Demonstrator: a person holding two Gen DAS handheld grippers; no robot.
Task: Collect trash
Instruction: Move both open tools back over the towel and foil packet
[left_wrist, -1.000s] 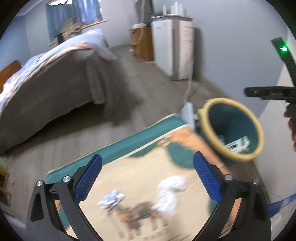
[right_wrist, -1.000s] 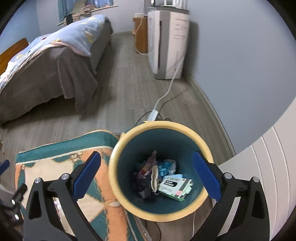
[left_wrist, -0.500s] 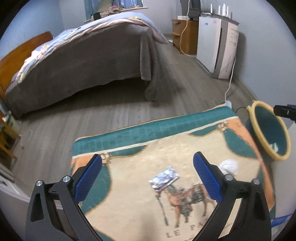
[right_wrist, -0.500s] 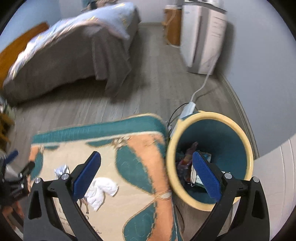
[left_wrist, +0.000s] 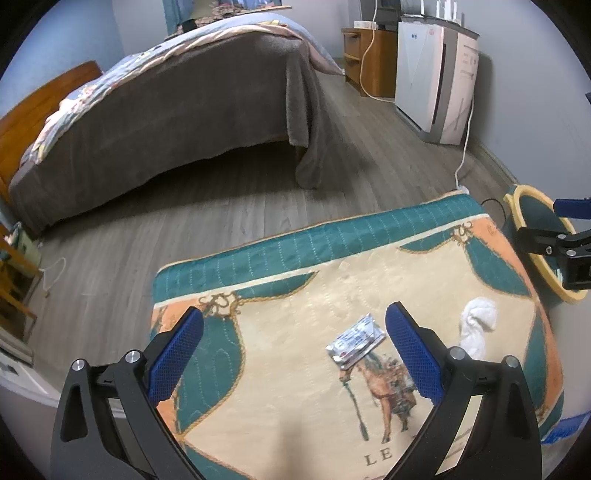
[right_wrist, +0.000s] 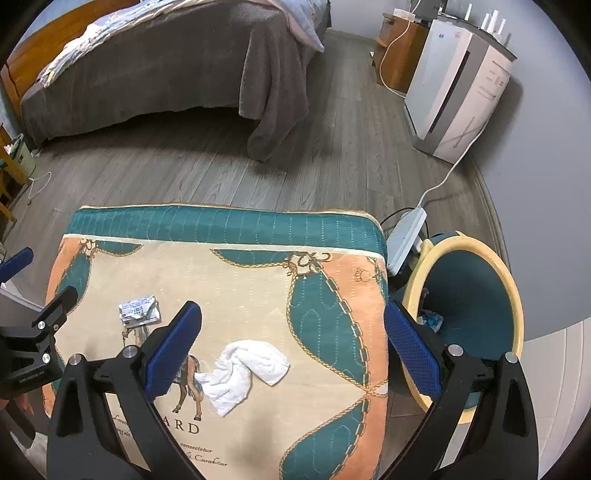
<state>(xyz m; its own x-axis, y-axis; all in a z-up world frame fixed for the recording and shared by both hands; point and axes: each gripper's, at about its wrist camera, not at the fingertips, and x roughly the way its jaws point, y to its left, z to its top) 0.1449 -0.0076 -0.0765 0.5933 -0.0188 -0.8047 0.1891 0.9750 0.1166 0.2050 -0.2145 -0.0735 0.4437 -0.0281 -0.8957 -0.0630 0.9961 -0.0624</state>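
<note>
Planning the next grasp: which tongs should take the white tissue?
Right, probably. The white tissue lies between the open right tongs, with the bin on that side. The open left tongs frame the foil wrapper instead.

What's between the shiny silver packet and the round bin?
The crumpled white tissue lies on the patterned cloth between the flat silver foil packet and the teal bin with the yellow rim. The right wrist view shows it best.

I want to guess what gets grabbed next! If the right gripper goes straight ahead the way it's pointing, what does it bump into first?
Probably the crumpled white tissue on the patterned cloth: it lies between the open right gripper fingers, slightly left. Depth is uncertain.
</note>
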